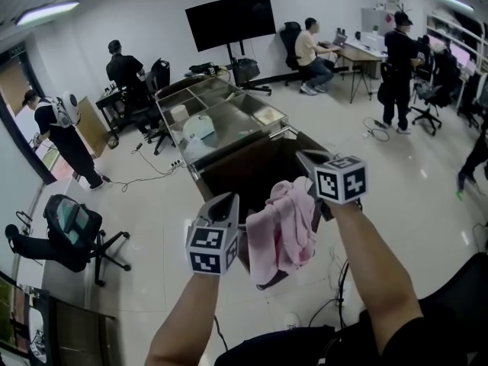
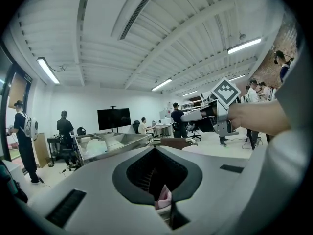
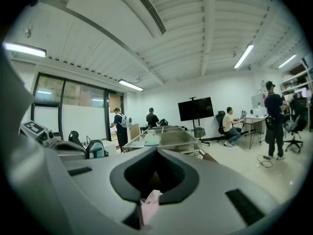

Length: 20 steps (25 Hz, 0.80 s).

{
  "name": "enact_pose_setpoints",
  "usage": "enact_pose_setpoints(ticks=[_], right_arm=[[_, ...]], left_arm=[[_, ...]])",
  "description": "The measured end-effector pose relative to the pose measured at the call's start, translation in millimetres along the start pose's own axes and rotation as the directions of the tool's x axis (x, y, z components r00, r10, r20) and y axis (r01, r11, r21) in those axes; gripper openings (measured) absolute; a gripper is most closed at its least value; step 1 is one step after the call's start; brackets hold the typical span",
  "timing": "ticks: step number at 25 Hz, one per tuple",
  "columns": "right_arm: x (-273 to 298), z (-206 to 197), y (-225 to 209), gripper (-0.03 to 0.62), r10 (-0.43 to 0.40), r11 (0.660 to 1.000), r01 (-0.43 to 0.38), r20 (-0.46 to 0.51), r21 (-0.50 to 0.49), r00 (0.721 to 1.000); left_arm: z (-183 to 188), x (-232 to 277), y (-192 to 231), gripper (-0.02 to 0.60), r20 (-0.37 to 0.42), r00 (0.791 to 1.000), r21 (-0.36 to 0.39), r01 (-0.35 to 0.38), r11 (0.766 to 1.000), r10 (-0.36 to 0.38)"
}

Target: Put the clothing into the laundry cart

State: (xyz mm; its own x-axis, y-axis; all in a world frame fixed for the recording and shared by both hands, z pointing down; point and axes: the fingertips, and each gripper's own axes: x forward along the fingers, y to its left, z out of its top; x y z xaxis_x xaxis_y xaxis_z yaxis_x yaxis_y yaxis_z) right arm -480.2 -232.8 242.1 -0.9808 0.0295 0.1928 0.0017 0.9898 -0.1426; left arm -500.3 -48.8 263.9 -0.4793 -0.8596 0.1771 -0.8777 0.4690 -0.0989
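A pink garment (image 1: 286,227) hangs between my two grippers, above the near end of the dark brown laundry cart (image 1: 244,166). My left gripper (image 1: 230,204) is shut on the garment's left edge; a bit of pink cloth (image 2: 164,197) shows between its jaws in the left gripper view. My right gripper (image 1: 311,175) is shut on the upper right part, with a pink fold (image 3: 149,202) pinched in its jaws. The cart's brown rim (image 2: 176,142) lies just ahead of the left gripper (image 2: 164,202). The right gripper (image 3: 146,207) points toward the cart's edge (image 3: 211,156).
Beyond the cart stands a steel trolley (image 1: 221,113) with compartments holding white items. A black office chair (image 1: 72,227) is at the left. Cables (image 1: 335,296) trail on the floor near my feet. Several people work at desks (image 1: 358,52) along the back and right.
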Motion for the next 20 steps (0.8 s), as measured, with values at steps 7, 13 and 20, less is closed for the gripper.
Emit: enact_pose_setpoints(ticks=[7, 13, 20], right_arm=[[-53, -21, 31, 0.002, -0.056, 0.998, 0.056, 0.038, 0.006, 0.998], [-82, -63, 51, 0.002, -0.105, 0.994, 0.105, -0.001, 0.044, 0.994], [-116, -99, 77, 0.002, -0.149, 0.986, 0.151, -0.029, 0.067, 0.988]], left_arm=[[-16, -27, -16, 0.000, -0.005, 0.998, -0.017, 0.064, 0.998, -0.064], [-36, -52, -27, 0.000, -0.017, 0.995, -0.028, 0.097, 0.995, -0.097], [-56, -75, -38, 0.000, -0.007, 0.992, -0.043, 0.124, 0.991, -0.125]])
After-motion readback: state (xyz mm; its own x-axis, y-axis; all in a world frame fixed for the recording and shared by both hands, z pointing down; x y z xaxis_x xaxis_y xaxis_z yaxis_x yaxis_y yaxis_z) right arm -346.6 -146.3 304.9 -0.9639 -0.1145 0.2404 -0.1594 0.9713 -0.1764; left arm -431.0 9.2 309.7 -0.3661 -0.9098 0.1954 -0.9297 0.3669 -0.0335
